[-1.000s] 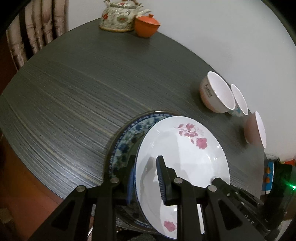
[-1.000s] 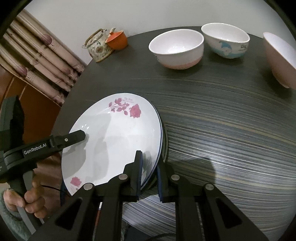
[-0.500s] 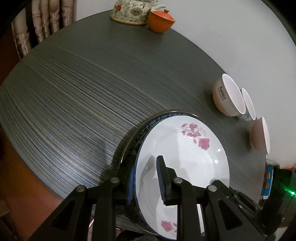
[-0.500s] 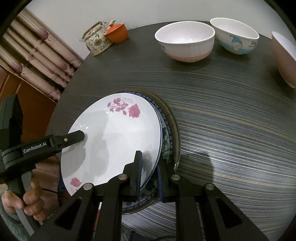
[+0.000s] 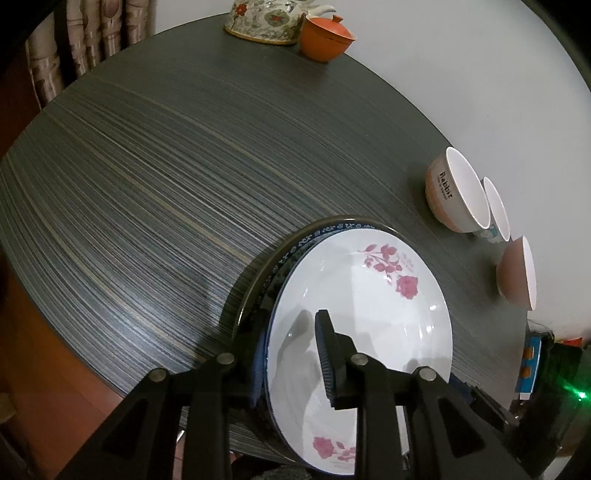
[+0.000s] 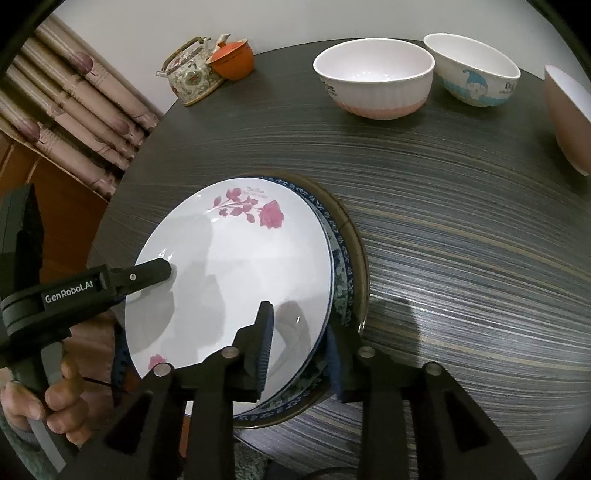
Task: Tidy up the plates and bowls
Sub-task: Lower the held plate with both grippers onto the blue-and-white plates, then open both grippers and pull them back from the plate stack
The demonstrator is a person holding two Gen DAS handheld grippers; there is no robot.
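Vs 1 s ago: the blue-patterned plate (image 6: 341, 269) under the rose plate (image 6: 236, 273) now shows much more of its rim in the right wrist view, plus a dark brown-rimmed plate (image 6: 360, 258) below it that was hidden earlier. The stack sits closer to the near edge of the dark striped surface (image 5: 155, 177) in both views. In the left wrist view the teapot (image 5: 266, 18) and orange cup (image 5: 325, 37) have slid toward frame top; the bowls look larger.

Left tool (image 5: 291, 354): clenched on the near rim of the plate stack, one finger on the white face of the rose plate, the other under the rim. Right tool (image 6: 299, 347): also gripping the stack rim, inner finger on top of the rose plate, outer finger outside the blue plate edge. Plates tilted, held over the surface's near edge; whether the far rim touches the surface can't tell.

Right wrist view only: left tool body with GenRobot.AI label and the person's left hand (image 6: 44, 398) on its handle, curtain (image 6: 74, 99), cartoon print on the middle bowl (image 6: 476, 70). Left wrist view only: "Rabbit" text on the pink-white bowl (image 5: 447, 192), a green light at right. Third bowl, pinkish-brown (image 5: 517, 273), is near the surface's edge.
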